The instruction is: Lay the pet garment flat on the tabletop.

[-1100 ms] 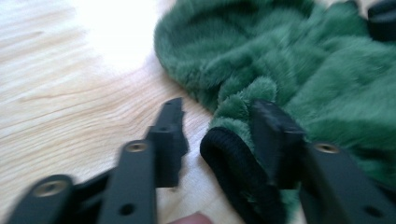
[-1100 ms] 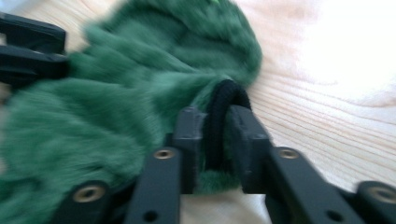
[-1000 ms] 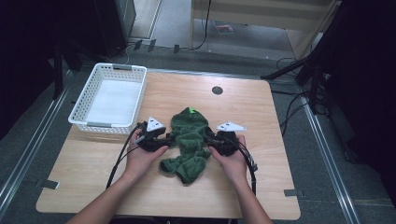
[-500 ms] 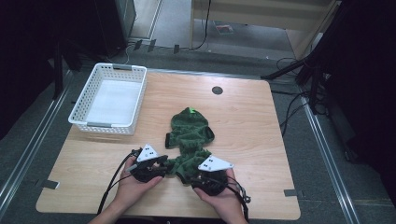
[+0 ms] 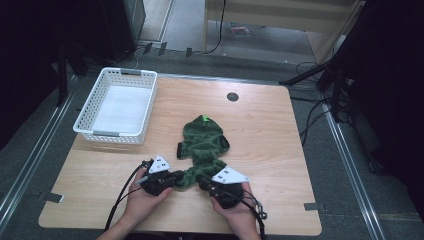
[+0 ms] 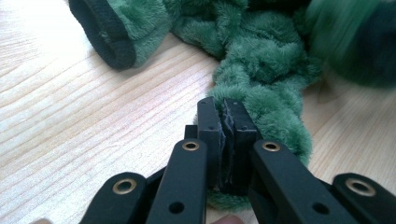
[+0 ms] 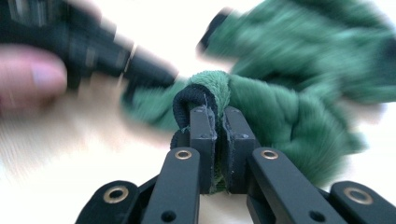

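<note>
The left gripper (image 6: 223, 119) has just closed its jaws on the near hem of the green fleece garment (image 5: 202, 147); the right gripper (image 7: 218, 116) has just closed too, pinching a black-trimmed edge. Between them nothing blocks the cloth. It lies crumpled mid-table (image 5: 280, 145), plush, dark-cuffed, with a bright green tag at the far end. A white basket (image 5: 100, 134) stands well apart, far left.
</note>
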Demonstrator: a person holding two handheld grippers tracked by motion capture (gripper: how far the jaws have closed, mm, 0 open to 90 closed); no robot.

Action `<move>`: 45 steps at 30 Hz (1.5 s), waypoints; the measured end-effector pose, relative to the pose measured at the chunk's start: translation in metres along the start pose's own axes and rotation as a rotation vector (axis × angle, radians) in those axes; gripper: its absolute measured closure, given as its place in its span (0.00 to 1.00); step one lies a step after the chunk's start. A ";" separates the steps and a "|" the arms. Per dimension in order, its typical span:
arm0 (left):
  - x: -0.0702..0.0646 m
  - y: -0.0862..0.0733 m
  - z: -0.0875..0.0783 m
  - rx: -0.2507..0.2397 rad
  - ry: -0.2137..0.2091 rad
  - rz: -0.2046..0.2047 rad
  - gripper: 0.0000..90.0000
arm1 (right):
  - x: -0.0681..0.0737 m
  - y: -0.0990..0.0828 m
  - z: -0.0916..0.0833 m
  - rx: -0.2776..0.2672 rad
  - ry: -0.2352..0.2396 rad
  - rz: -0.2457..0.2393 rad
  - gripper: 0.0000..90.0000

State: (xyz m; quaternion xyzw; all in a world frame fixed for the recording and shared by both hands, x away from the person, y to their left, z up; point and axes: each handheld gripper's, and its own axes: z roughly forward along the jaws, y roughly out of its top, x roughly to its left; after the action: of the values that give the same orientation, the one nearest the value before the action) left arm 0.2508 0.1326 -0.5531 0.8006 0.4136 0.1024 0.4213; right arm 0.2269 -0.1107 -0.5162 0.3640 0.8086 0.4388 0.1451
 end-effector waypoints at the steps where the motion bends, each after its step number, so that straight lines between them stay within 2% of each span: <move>1: 0.000 0.000 0.000 -0.001 0.002 0.002 0.97 | -0.006 0.002 -0.008 -0.035 -0.005 0.040 0.95; 4: -0.001 0.000 0.000 -0.003 0.008 0.007 0.97 | -0.028 0.001 -0.032 -0.133 -0.063 0.141 0.95; 6: -0.001 0.000 0.000 -0.002 0.007 0.006 0.97 | -0.045 -0.005 -0.045 -0.166 -0.108 0.226 0.95; 7: 0.000 0.000 0.000 -0.001 0.005 0.006 0.97 | -0.054 -0.010 -0.049 -0.161 -0.131 0.268 0.95; 10: 0.000 0.000 0.000 -0.001 0.006 0.002 0.97 | -0.079 -0.030 -0.053 -0.094 -0.232 0.401 0.91; 12: 0.000 0.000 0.000 -0.003 0.005 -0.002 0.96 | -0.091 -0.042 -0.055 -0.062 -0.299 0.479 0.80; 14: 0.002 0.000 -0.002 -0.013 -0.005 -0.011 0.91 | -0.095 -0.045 -0.063 -0.076 -0.368 0.514 0.67; 16: 0.005 0.001 -0.008 -0.039 -0.006 -0.019 0.82 | -0.093 -0.037 -0.073 -0.145 -0.407 0.477 0.64; 17: 0.006 0.003 -0.010 -0.058 -0.014 -0.037 0.79 | -0.091 -0.029 -0.077 -0.181 -0.416 0.439 0.64; 18: 0.007 0.007 -0.012 -0.075 -0.015 -0.049 0.77 | -0.089 -0.020 -0.077 -0.203 -0.400 0.378 0.64; 19: 0.006 0.012 -0.013 -0.090 -0.013 -0.051 0.74 | -0.086 -0.010 -0.074 -0.198 -0.367 0.314 0.64; 21: 0.001 0.024 -0.009 -0.094 -0.006 -0.041 0.68 | -0.084 0.011 -0.059 -0.140 -0.245 0.215 0.66; 22: -0.002 0.030 -0.005 -0.088 -0.006 -0.040 0.66 | -0.083 0.022 -0.049 -0.117 -0.198 0.171 0.67; 24: -0.011 0.041 0.008 -0.062 0.003 -0.042 0.61 | -0.083 0.043 -0.024 -0.093 -0.189 0.093 0.71; 25: -0.015 0.045 0.015 -0.047 0.014 -0.029 0.59 | -0.087 0.054 -0.009 -0.086 -0.169 0.089 0.71; 26: -0.019 0.047 0.022 -0.035 0.028 -0.022 0.59 | -0.093 0.065 0.007 -0.065 -0.137 0.114 0.72; 28: -0.025 0.048 0.034 -0.016 0.038 -0.026 0.58 | -0.105 0.084 0.039 -0.021 -0.120 0.133 0.71; 29: -0.027 0.047 0.039 -0.006 0.042 -0.027 0.58 | -0.111 0.092 0.056 0.019 -0.122 0.133 0.70; 32: -0.030 0.042 0.045 0.020 0.058 -0.012 0.58 | -0.125 0.100 0.098 0.107 -0.164 0.160 0.64; 34: -0.028 0.037 0.045 0.031 0.075 0.001 0.59 | -0.129 0.099 0.117 0.165 -0.213 0.139 0.62; 36: -0.026 0.034 0.042 0.022 0.083 0.009 0.60 | -0.132 0.096 0.129 0.204 -0.253 0.112 0.63; 38: -0.023 0.032 0.039 0.024 0.100 0.021 0.61 | -0.136 0.093 0.133 0.211 -0.281 0.094 0.73; 40: -0.019 0.032 0.037 0.024 0.104 0.025 0.65 | -0.142 0.091 0.135 0.204 -0.308 0.088 0.86; 42: -0.015 0.031 0.036 0.021 0.107 0.021 0.70 | -0.148 0.090 0.137 0.196 -0.325 0.083 0.95; 45: -0.012 0.031 0.034 0.025 0.094 0.006 0.74 | -0.159 0.092 0.141 0.181 -0.328 0.104 0.98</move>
State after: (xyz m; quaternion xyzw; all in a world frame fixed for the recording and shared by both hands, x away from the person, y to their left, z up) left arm 0.2782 0.0943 -0.5483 0.8014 0.4318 0.1359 0.3909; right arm 0.4582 -0.1072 -0.5354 0.4835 0.7904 0.3061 0.2187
